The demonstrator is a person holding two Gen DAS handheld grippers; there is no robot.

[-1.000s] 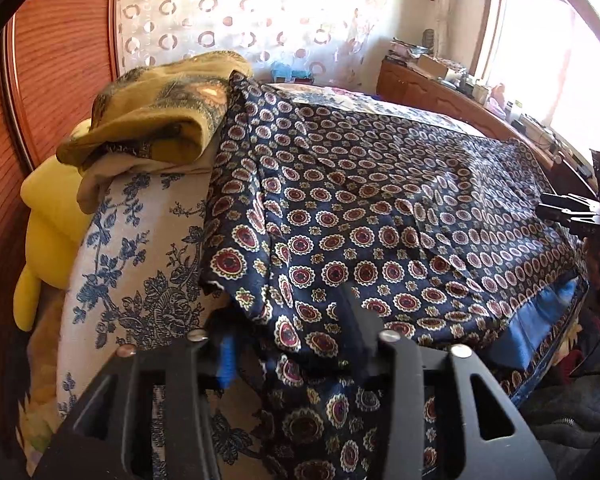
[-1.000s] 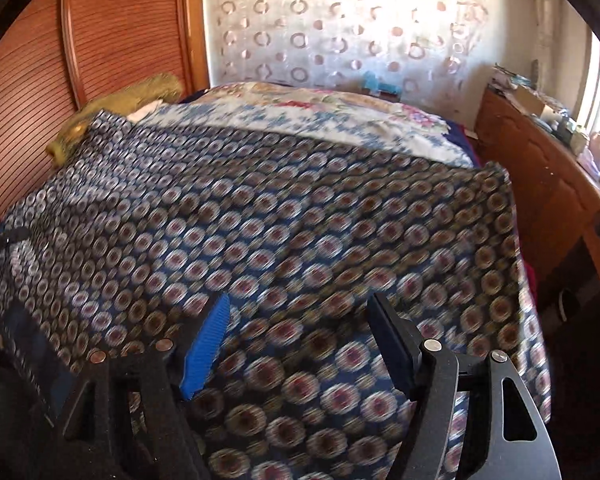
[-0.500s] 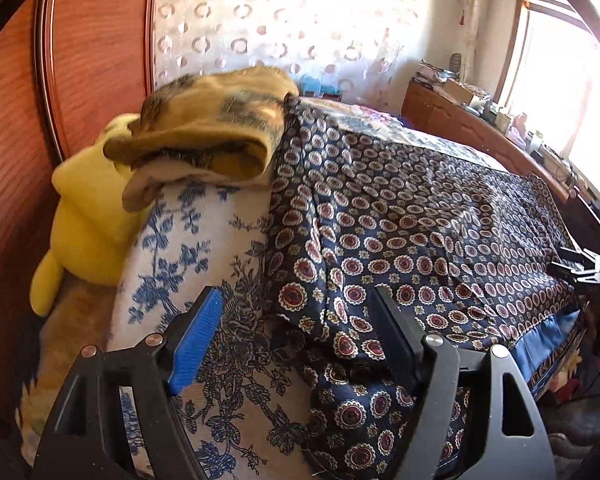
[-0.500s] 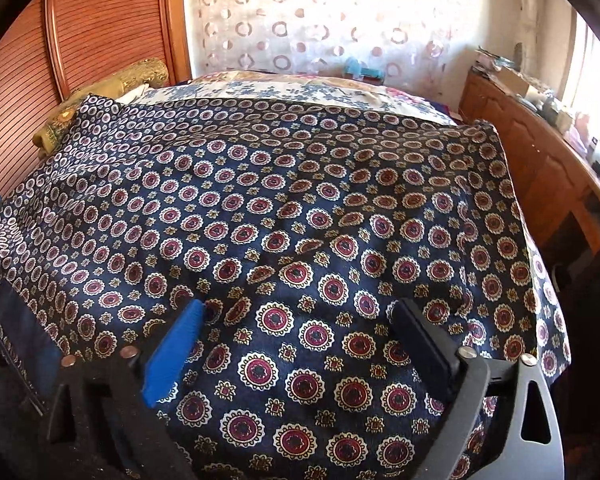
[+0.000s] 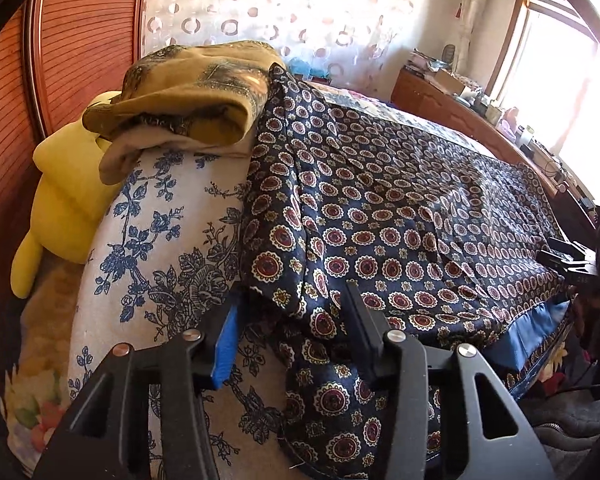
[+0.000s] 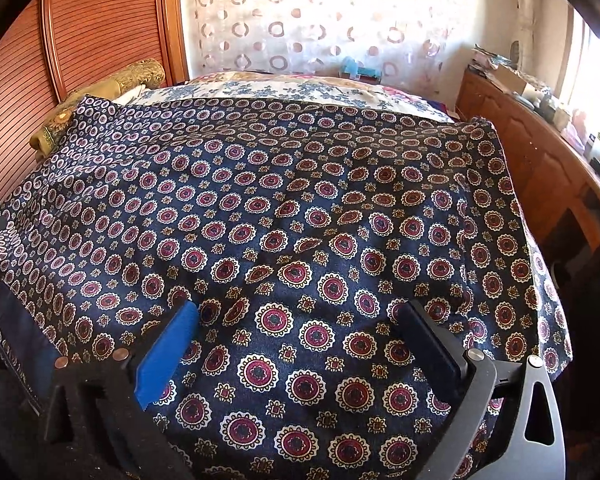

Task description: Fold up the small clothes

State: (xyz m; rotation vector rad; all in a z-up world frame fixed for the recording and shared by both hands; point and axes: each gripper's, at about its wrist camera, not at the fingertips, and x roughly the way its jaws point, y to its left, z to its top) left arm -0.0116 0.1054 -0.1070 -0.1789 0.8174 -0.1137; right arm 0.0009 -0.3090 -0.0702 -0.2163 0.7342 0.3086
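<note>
A dark navy cloth with red and cream medallions (image 5: 380, 208) lies spread flat over the bed; it fills the right wrist view (image 6: 284, 216). My left gripper (image 5: 292, 320) is open at the cloth's near left corner, its fingers on either side of the rumpled edge, not clamped. My right gripper (image 6: 300, 328) is wide open over the near edge of the cloth, holding nothing. The right gripper also shows at the far right of the left wrist view (image 5: 572, 264).
A floral blue-and-white bedspread (image 5: 152, 248) lies under the cloth. A mustard folded cloth (image 5: 188, 96) and a yellow pillow (image 5: 64, 200) sit at the head, by the ribbed wooden headboard (image 5: 72, 48). A wooden cabinet with clutter (image 6: 548, 160) stands right of the bed.
My left gripper, shut on the cloth's corner a second ago, has opened and let it go, then narrowed a little. My right gripper opened wider and the view steadied.
</note>
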